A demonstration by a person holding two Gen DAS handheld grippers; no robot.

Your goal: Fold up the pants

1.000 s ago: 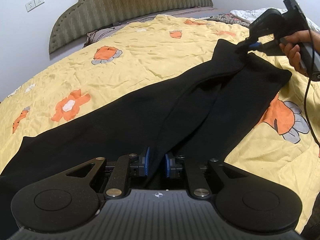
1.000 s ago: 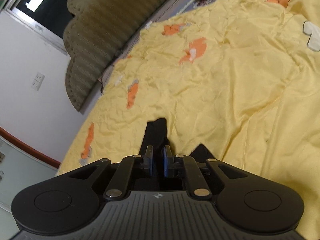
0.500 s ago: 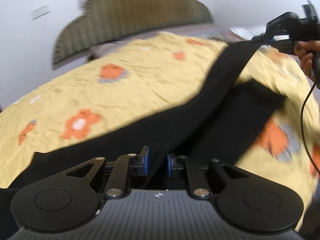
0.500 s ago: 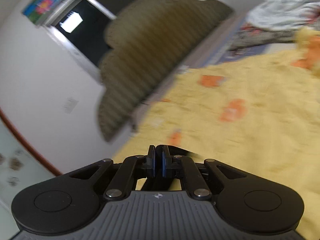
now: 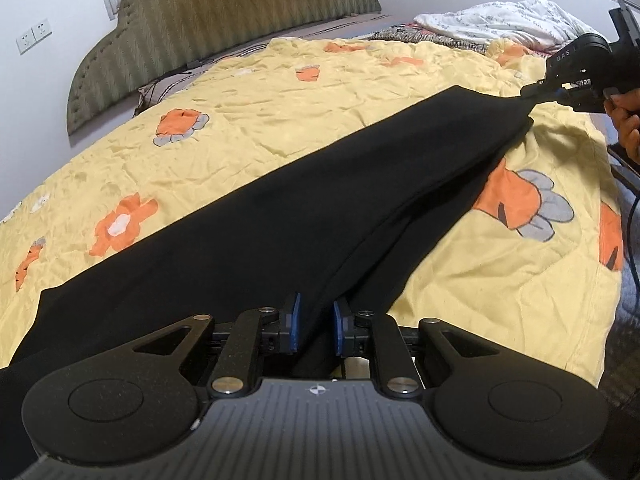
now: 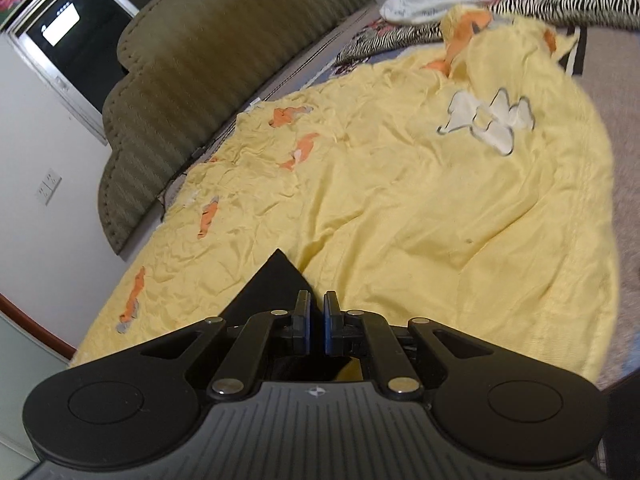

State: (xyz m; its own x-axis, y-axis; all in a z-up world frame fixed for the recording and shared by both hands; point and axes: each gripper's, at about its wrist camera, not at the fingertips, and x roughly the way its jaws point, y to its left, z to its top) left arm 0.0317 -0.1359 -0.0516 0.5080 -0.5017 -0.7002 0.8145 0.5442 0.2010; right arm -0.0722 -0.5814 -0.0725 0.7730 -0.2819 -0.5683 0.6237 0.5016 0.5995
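Two grippers clamped black pants (image 5: 280,216): left gripper (image 5: 314,326) at 6 o'clock, right gripper (image 5: 538,92) on hem at 2 o'clock. We had one leg over other on yellow quilt (image 5: 280,120); crosswise folds remained.

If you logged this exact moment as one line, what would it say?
task: fold pants | left gripper: shut on pants | right gripper: shut on pants | pants: stretched above yellow quilt
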